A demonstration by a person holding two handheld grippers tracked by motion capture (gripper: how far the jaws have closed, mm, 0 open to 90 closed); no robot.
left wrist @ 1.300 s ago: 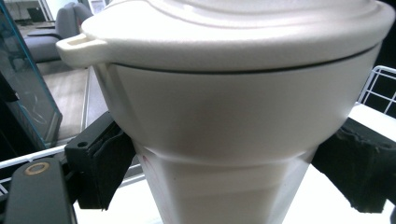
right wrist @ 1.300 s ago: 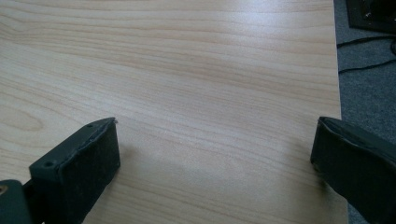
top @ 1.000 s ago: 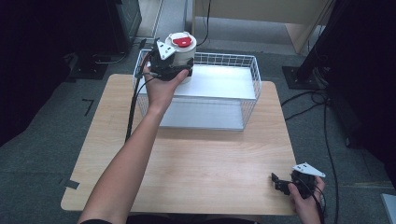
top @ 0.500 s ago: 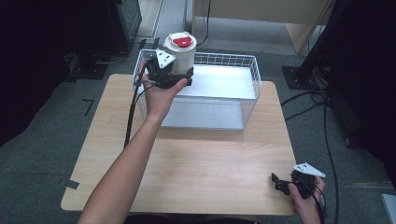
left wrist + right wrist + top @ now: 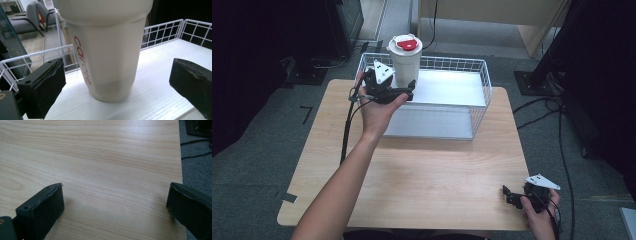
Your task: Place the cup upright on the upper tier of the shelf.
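A tall cream cup (image 5: 406,60) with a red-and-white lid stands upright in the far left corner of a white wire basket (image 5: 472,120). Red letters run down the side of the cup (image 5: 107,50). My left gripper (image 5: 404,90) hangs just in front of it at the basket's near left rim, open. In the left gripper view its jaws (image 5: 120,80) stand wide on either side of the cup, touching nothing. My right gripper (image 5: 512,195) rests low over the table's near right corner, open (image 5: 115,205) with bare wood between its jaws.
The basket has a white floor and low wire walls (image 5: 162,30) and takes up the far half of the wooden table (image 5: 437,170). The table's right edge (image 5: 180,157) lies close to the right gripper. Cables and dark stands lie on the grey floor around.
My left gripper has drawn back from the cup toward the near side; the cup stands free in the basket. The right gripper has not moved.
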